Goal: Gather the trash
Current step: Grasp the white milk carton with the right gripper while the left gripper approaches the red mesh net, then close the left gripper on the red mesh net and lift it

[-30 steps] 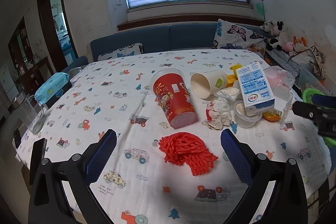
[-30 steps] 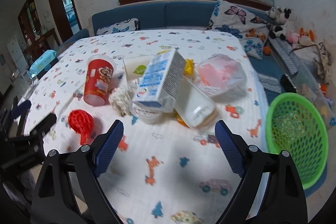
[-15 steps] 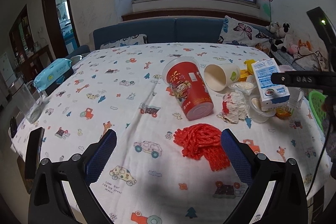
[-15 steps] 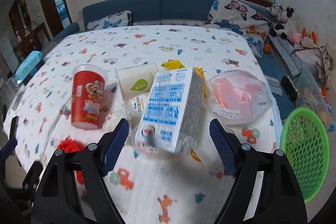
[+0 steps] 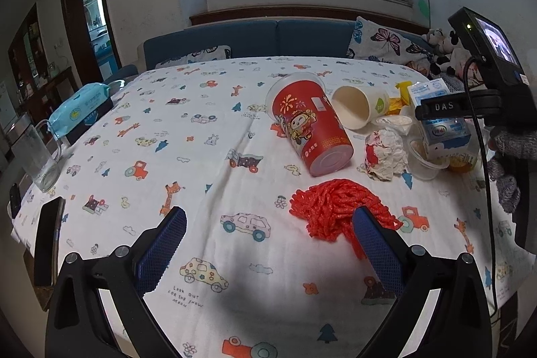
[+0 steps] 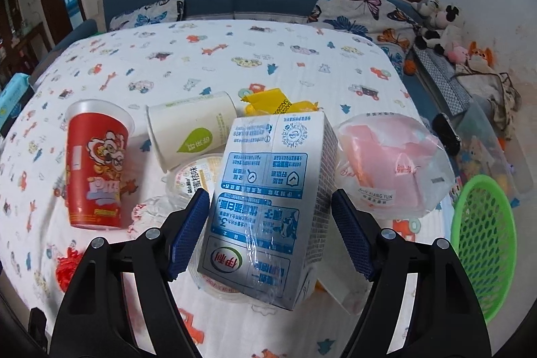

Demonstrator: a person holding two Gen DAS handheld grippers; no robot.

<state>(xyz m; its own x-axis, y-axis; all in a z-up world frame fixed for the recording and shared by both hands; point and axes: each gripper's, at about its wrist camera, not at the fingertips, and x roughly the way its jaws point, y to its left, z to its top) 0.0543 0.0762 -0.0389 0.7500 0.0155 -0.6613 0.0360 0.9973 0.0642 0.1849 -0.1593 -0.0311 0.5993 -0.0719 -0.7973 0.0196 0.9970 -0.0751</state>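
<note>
since the earlier frames the right gripper (image 6: pixel 266 237) has come in over the trash pile, its jaws closing until the blue pads flank the milk carton (image 6: pixel 268 203); the left pad looks to touch the carton's edge, a gap shows at the right pad, so it is not yet gripped. the left gripper (image 5: pixel 270 249) has dropped toward the red net (image 5: pixel 335 217); its jaws stand wide and empty, the right pad just in front of the net.

in the right view the carton, blue and white with chinese print, a qr code and a large "3", lies tilted on clear plastic cups. beside it lie crumpled paper (image 6: pixel 147 210), a red cup (image 6: pixel 94 163) with a cartoon figure, a white cup (image 6: pixel 191 130) with a green leaf label, and a yellow wrapper (image 6: pixel 268 99). only this view shows the pink bag (image 6: pixel 392 170), printed "xiang yun", and the green basket (image 6: pixel 483 240) off the table's right edge.

only the left view shows the tablecloth (image 5: pixel 188 109) caption "look out for the moon", a phone (image 5: pixel 47 244), a glass (image 5: pixel 37 156), a wipes pack (image 5: pixel 80 103), and the right gripper's body marked "das" with its small screen.
</note>
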